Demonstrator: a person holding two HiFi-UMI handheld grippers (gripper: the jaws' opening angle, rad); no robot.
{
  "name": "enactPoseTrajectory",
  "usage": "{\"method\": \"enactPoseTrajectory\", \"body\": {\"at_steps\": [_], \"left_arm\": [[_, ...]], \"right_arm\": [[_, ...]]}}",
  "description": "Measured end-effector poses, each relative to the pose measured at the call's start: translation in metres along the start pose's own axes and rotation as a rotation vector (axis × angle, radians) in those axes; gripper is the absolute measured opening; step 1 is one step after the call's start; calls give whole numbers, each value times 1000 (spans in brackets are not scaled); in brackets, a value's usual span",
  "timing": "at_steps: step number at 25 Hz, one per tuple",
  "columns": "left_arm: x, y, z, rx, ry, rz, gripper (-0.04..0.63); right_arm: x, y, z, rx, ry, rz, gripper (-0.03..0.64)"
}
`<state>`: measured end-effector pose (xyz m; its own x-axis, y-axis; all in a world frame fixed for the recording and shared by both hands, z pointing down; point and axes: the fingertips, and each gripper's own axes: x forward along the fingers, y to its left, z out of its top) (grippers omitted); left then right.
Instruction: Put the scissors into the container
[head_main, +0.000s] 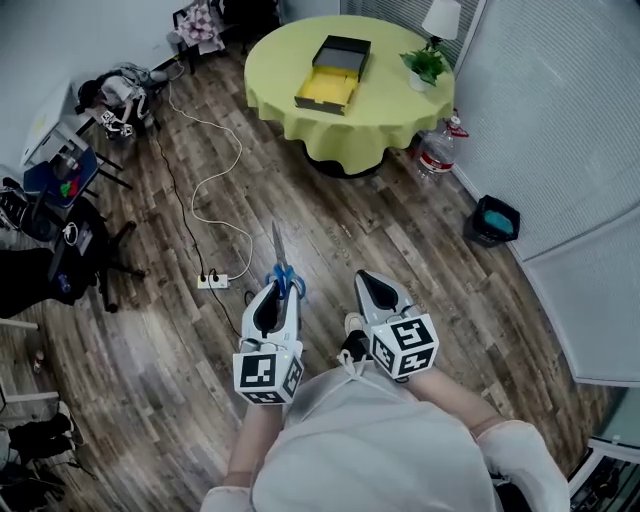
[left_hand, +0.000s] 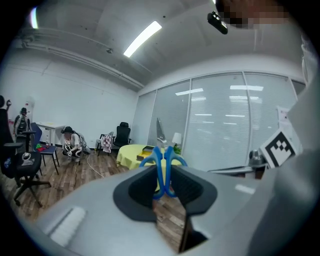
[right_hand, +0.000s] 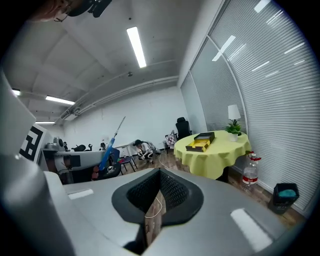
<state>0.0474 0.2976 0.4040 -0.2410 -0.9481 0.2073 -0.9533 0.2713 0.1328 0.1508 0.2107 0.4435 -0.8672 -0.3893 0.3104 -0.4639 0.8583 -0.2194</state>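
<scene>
Blue-handled scissors (head_main: 280, 262) stick out forward from my left gripper (head_main: 277, 290), which is shut on their handles; the blades point toward the table. In the left gripper view the scissors (left_hand: 162, 165) stand upright between the pads. My right gripper (head_main: 369, 281) is beside it, shut, with nothing in it, and the same shows in the right gripper view (right_hand: 159, 176). The container (head_main: 335, 70), a black tray with a yellow inside, lies on the round table (head_main: 390, 115) with a yellow-green cloth, far ahead of both grippers. The container (right_hand: 200, 141) also shows in the right gripper view.
A potted plant (head_main: 427, 65) and a lamp (head_main: 441, 18) stand on the table's right side. A water bottle (head_main: 437, 150) and a dark bin (head_main: 495, 220) sit on the floor to the right. A power strip (head_main: 212, 281) with a white cable lies left; chairs (head_main: 60, 250) stand farther left.
</scene>
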Motion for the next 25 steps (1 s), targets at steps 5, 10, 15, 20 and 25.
{"method": "enactPoseTrajectory", "body": {"at_steps": [5, 10, 15, 20, 25], "left_arm": [[78, -6, 19, -29, -12, 28, 91], [143, -15, 23, -49, 0, 34, 91], [186, -11, 26, -46, 24, 31, 91], [222, 9, 28, -57, 34, 26, 91], [275, 38, 38, -53, 40, -16, 91]], "right_arm": [[43, -59, 31, -25, 16, 39, -2], [83, -116, 48, -44, 50, 48, -2], [109, -157, 62, -22, 49, 19, -2], [141, -180, 69, -10, 56, -9, -2], [187, -192, 86, -18, 44, -47, -2]]}}
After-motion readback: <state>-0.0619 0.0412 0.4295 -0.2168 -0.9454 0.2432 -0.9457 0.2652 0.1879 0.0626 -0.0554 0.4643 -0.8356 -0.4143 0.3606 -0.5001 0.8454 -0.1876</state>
